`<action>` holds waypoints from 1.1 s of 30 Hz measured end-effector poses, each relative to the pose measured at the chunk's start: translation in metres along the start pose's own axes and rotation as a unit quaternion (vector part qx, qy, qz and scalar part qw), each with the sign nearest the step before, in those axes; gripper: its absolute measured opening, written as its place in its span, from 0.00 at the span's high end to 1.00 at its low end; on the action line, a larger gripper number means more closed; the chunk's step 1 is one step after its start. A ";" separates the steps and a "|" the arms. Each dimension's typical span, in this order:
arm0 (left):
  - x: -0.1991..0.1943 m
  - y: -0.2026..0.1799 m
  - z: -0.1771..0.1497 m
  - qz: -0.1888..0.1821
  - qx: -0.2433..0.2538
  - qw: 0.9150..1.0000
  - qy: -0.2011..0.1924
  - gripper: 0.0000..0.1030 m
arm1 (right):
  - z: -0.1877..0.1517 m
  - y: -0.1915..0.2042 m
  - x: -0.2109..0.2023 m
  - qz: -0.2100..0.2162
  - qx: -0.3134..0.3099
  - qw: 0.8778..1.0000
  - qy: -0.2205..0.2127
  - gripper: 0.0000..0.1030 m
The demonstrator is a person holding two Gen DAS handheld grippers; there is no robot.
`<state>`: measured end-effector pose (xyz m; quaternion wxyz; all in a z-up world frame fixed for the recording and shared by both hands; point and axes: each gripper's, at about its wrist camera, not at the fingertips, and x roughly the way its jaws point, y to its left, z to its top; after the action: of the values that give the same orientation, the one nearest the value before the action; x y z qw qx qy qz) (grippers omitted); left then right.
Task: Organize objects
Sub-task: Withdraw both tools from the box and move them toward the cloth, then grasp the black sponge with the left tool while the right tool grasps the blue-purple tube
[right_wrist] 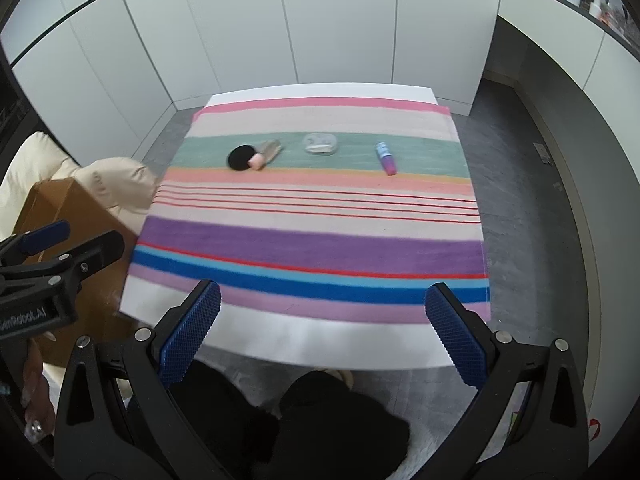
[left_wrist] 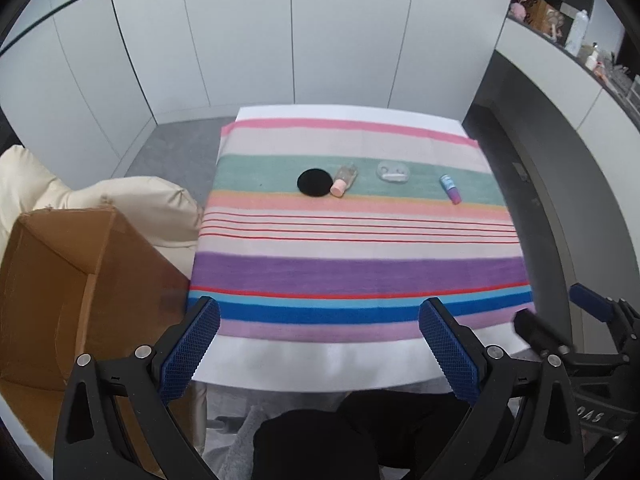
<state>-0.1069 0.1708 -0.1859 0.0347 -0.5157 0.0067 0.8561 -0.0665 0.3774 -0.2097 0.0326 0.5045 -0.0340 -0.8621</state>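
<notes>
Both tools hang back at the lower edge of the frame, left tool (left_wrist: 320, 344) and right tool (right_wrist: 322, 332) spread wide and empty, probably poised before a first pick. At lower left an open cardboard box (left_wrist: 60, 280) waits beside the surface (left_wrist: 320, 360), likely the destination. Along the teal stripe at upper centre lie a black pad (left_wrist: 314, 183), touching it a pink-capped bottle (left_wrist: 344, 181) whose long axis runs diagonally, cap toward lower left, then a clear case (left_wrist: 393, 172), and a blue-to-purple tube (left_wrist: 451, 189) slanting toward lower right.
</notes>
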 end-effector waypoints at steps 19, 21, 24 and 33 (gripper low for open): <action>0.197 0.002 0.081 0.056 0.002 0.998 0.006 0.03 | 0.073 -0.089 0.165 -0.051 0.045 0.998 0.019 0.00; 0.215 0.002 0.084 0.053 -0.002 0.999 0.013 0.03 | 0.082 -0.092 0.182 -0.054 0.041 0.997 0.022 0.00; 0.239 0.004 0.088 0.054 -0.005 0.998 0.022 0.03 | 0.092 -0.092 0.202 -0.050 0.029 0.998 0.021 0.03; 0.274 0.004 0.108 0.044 -0.018 0.999 -0.001 0.01 | 0.112 -0.085 0.243 -0.045 -0.010 0.999 0.014 0.20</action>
<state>-0.3301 0.1861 -0.3770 -0.0128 -0.5142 0.0139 0.8575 -0.2845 0.4432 -0.3736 -0.0006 0.5173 -0.0023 -0.8558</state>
